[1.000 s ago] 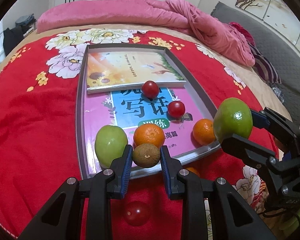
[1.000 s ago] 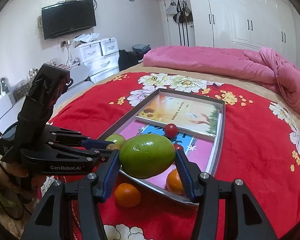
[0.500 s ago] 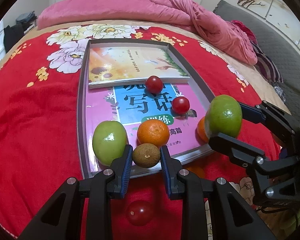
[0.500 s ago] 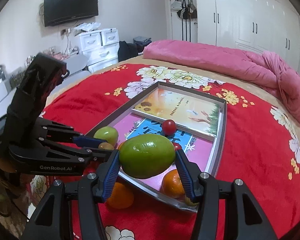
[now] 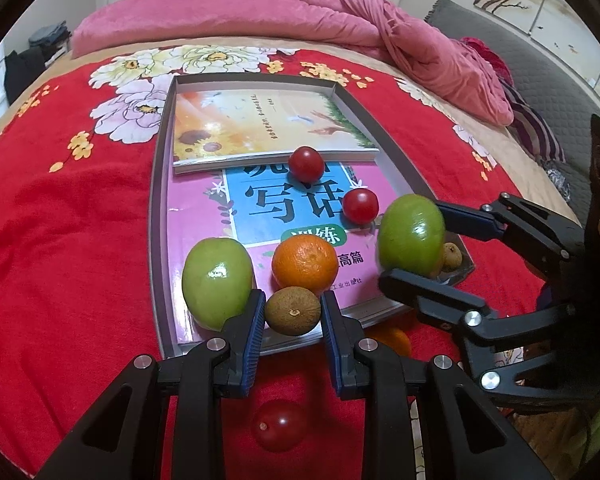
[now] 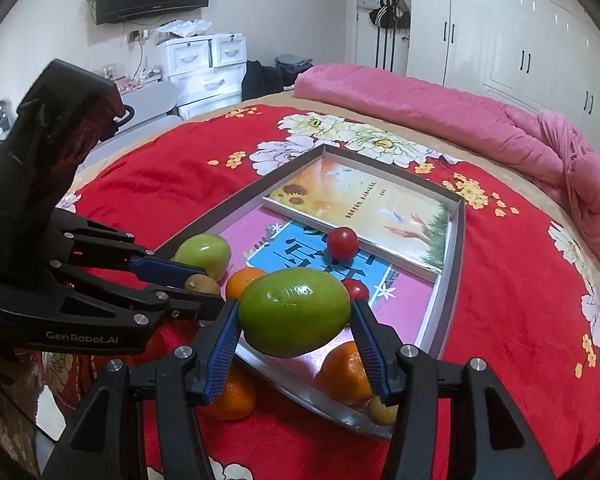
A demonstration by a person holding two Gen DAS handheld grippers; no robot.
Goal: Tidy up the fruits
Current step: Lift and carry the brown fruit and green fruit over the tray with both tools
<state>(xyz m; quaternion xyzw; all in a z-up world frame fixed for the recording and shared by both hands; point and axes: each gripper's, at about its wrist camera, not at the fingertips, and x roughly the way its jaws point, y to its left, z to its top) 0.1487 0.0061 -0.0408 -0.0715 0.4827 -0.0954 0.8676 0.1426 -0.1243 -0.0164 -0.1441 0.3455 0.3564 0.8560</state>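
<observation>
My left gripper is clamped on a small brown fruit, pads pressing both its sides, and it hangs over the near edge of the shallow tray on the red flowered blanket. My right gripper is clamped on a big green fruit, held clear above the tray's near right corner; from the left wrist camera that same fruit sits just right of the fruit row. In the tray, lying on two books, I see another green fruit touching my left finger's outer side, an orange just behind the brown fruit, and two red tomatoes farther back. Under the right gripper, another orange and a small tan fruit crowd the tray's near corner. Off the tray, a third orange lies on the blanket against the near rim, and a tomato lies below my left gripper. The tray's rim is low all round. The far half over the sunflower book is bare, and the blanket lies clear left of the tray. The two grippers are near each other but not touching.
</observation>
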